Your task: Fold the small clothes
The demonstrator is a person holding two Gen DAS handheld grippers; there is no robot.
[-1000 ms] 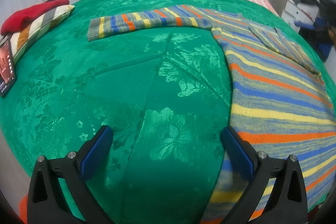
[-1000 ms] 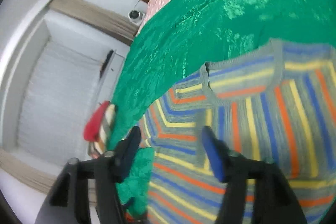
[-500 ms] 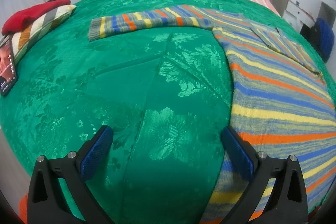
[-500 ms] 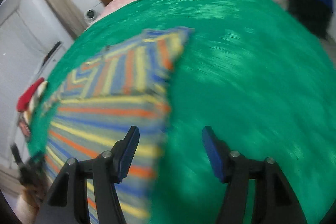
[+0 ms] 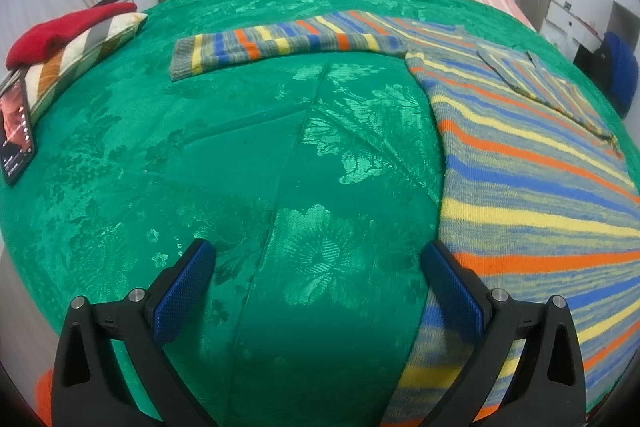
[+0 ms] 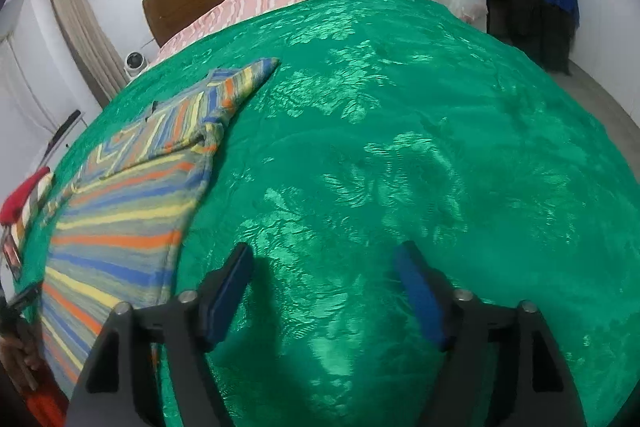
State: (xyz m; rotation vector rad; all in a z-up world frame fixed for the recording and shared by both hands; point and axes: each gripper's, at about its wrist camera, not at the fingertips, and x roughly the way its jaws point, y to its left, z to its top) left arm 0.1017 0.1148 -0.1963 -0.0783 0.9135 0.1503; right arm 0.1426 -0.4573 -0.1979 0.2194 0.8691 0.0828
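While striped sweater [image 5: 532,163] lies flat on green bedspread [image 5: 256,155], both grippers [image 5: 320,279] [image 6: 324,287] spread, empty

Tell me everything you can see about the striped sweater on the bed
The striped sweater is a knit in grey, blue, yellow and orange bands, with grey ribbed cuffs. It lies flat on the green bedspread. One sleeve stretches straight out sideways over the bedspread; the other sleeve is folded across the body. In the left wrist view, the body's edge runs just behind one blue finger pad; contact cannot be told. Neither gripper holds it.
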